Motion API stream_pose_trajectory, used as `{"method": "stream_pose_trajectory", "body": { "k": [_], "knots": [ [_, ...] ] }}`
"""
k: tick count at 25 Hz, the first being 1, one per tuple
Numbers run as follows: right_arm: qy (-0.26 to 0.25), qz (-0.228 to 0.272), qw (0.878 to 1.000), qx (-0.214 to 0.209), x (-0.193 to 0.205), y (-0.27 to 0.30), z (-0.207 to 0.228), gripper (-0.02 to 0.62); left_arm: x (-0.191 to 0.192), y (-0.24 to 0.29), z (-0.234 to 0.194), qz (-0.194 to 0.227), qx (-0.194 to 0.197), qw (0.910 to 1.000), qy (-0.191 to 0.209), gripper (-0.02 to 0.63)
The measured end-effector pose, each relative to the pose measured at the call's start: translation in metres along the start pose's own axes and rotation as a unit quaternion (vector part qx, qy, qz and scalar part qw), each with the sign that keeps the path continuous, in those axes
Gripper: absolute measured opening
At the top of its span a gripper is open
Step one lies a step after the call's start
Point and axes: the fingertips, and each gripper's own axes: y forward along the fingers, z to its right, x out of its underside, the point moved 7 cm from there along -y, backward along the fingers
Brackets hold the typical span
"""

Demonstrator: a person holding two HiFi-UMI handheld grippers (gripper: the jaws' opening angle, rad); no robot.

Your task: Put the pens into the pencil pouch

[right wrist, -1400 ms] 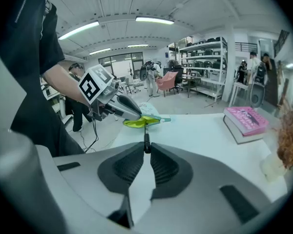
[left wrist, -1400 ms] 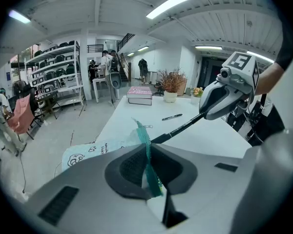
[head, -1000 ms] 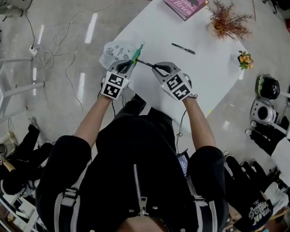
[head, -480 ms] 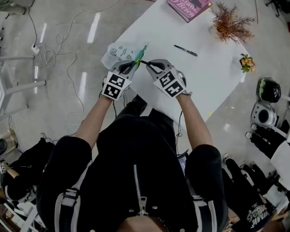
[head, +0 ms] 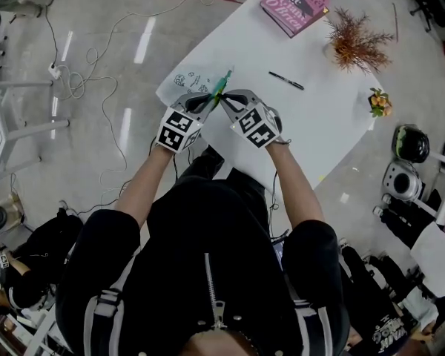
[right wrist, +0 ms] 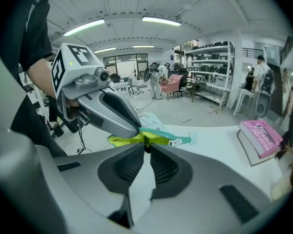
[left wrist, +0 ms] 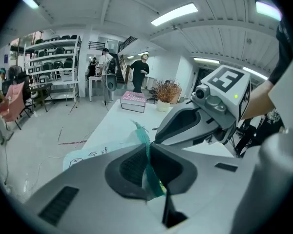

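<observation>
Black zipped top (head: 208, 236), short sleeves (head: 98, 237)

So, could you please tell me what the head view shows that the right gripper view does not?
Only the head view: the spare black pen lying on the table, and the flower pot. Only the right gripper view: the storage shelves, and the right claw shut on a second pen, only its dark tip showing. Both: the pouch, the left claw pinching its zipper edge, the pink book.
</observation>
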Motion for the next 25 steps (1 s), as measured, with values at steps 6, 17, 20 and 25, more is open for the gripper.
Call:
{"method": "stream_pose_trajectory", "body": {
  "k": [6, 17, 20, 25],
  "knots": [
    [-0.007, 0.004, 1.0, -0.001, -0.004, 0.004, -0.002, 0.052, -0.01, -0.003, 0.002, 0.006, 0.023, 0.9995, -0.021, 0.045],
    [-0.022, -0.004, 1.0, 0.003, -0.005, 0.009, -0.002, 0.052, -0.017, 0.0, 0.005, 0.013, 0.052, 0.998, -0.035, 0.044],
    [-0.016, -0.002, 1.0, 0.005, -0.004, 0.01, -0.002, 0.052, -0.018, 0.0, 0.003, 0.017, 0.052, 0.9977, -0.041, 0.044],
    [-0.007, 0.001, 1.0, 0.012, 0.0, 0.011, -0.002, 0.055, -0.016, 0.0, 0.002, 0.016, 0.051, 0.9977, -0.042, 0.044]
  ]
}}
